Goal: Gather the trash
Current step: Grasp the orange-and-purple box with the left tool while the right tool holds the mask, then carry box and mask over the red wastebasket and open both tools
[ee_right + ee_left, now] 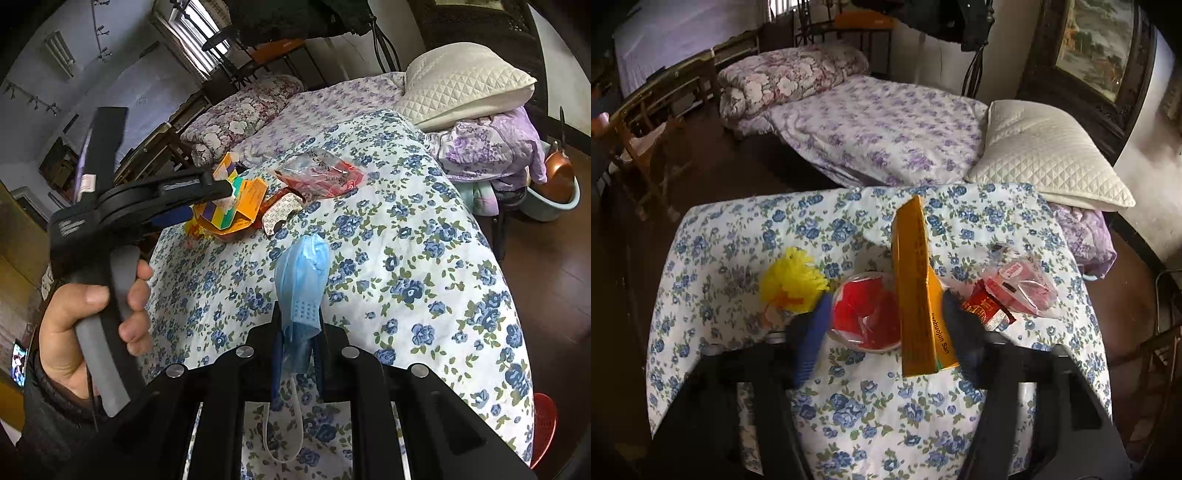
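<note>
Left hand-held gripper [886,325] parted around yellow box [916,295], unpressed; right hand-held gripper [297,332] clamped on blue mask [301,273].

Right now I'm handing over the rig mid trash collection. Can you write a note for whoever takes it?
Left gripper: jaws straddle the orange box and the red-filled cup; can't tell if it has a firm grip.
Right gripper: shut on the blue face mask.
On the floral cloth: clear bag, red packet, yellow pom-pom.
Done: mask in hand.
Left: box, cup, bag and packet still on the cloth; no bin in view.
</note>
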{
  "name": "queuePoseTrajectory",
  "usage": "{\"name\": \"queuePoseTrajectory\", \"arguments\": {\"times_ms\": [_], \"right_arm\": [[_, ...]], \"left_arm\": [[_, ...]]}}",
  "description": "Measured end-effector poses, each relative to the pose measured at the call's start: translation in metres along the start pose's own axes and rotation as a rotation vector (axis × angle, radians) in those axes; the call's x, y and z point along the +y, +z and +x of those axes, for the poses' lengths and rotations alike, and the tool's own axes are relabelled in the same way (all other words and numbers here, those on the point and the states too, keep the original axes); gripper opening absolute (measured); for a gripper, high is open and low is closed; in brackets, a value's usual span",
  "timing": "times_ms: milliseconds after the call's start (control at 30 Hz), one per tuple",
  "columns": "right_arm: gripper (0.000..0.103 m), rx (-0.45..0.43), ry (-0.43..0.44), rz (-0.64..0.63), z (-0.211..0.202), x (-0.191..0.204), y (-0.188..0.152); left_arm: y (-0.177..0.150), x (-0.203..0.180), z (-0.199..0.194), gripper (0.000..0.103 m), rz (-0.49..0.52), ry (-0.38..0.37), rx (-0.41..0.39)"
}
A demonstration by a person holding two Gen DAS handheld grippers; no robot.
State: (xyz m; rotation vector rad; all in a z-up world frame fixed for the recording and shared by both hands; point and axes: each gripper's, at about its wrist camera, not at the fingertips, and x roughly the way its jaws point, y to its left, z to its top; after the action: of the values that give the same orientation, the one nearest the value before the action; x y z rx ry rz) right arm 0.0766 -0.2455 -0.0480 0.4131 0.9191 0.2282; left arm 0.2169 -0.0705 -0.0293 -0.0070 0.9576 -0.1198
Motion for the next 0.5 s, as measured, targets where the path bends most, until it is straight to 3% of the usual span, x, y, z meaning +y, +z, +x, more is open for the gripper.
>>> {"name": "queuePoseTrajectory", "arguments": {"times_ms": [33,67,200,400,500], "right_arm": [[0.016,0.002,-0.005,-0.003,0.001,0.001,0.0],[0.016,0.006,-0.011,-0.009,0.002,0.002,0.0],[0.016,-0.002,-0.011,-0.027,-0.002,0.009,0.0],[0.015,-0.021,0.004,-0.039,-0.015,0.016,-0.002],[0.015,-0.007,0.052,-0.021,-0.024,0.016,-0.01]], "left_arm": [[-0.001,-0.002,0.002,0.028,0.011,-0.004,0.01],[-0.002,-0.005,0.004,0.01,0.03,-0.009,0.024],[-0.009,-0.007,-0.015,0.011,0.056,0.034,-0.038],[-0.029,-0.007,-0.075,0.01,0.048,-0.008,-0.111],[-0.049,-0.012,-0.104,0.011,0.068,-0.028,-0.135]]}}
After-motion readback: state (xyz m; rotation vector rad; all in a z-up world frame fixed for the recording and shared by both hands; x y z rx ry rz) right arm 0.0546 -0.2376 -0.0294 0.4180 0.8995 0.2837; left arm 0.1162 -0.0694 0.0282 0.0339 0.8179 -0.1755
